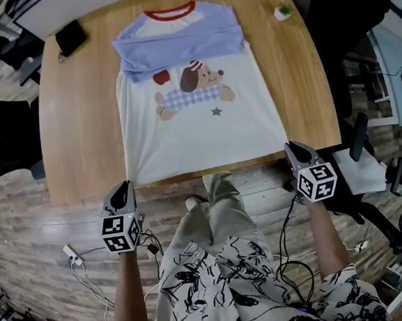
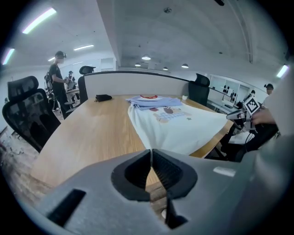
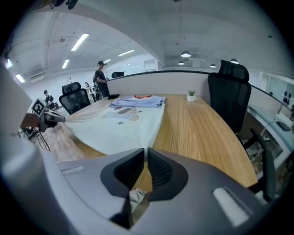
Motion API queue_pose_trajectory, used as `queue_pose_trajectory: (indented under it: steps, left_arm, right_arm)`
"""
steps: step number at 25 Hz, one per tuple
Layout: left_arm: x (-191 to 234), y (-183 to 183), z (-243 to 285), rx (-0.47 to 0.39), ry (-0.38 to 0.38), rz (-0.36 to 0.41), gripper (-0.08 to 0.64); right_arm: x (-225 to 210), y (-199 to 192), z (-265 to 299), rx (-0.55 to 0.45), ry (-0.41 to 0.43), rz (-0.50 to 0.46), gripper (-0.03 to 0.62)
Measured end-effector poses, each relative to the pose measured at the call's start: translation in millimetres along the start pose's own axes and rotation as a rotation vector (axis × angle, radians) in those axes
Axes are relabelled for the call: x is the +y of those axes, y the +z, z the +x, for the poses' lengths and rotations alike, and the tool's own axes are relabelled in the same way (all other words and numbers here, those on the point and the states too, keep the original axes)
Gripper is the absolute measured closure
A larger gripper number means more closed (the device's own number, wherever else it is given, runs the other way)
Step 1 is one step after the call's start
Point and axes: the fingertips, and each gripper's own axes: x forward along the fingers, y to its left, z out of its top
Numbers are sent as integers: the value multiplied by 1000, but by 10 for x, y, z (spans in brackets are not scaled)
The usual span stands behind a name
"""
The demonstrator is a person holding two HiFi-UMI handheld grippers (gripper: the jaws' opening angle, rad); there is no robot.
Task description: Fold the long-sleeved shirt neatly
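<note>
Both hem corners of the soft white shirt (image 1: 199, 139) are pinched taut by left gripper (image 1: 126, 186) and right gripper (image 1: 291, 147).

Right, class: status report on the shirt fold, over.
Shut on shirt hem corners: left claw, right claw. Both sleeves folded across chest. Far side: pouch, plant, apart.

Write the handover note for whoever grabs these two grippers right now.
Left gripper: shut on the near left hem corner of the white long-sleeved shirt with the dog print.
Right gripper: shut on the near right hem corner.
Shirt: face up on the light wooden table, red collar at the far side, hem at the near edge.
Done: blue sleeves lie folded across the chest.
Left: probably bring the hem up toward the collar, then square it up.
</note>
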Motion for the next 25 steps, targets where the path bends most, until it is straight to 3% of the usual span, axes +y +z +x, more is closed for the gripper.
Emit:
queue_pose_trajectory:
  steps: [13, 25]
  left_arm:
    - [-234, 292, -897, -95, 9, -14, 541]
    - [-273, 403, -1368, -169, 38, -26, 541]
  right_arm:
    - [224, 150, -930, -95, -23, 64, 558]
    - [399, 154, -1336, -139, -39, 89, 560]
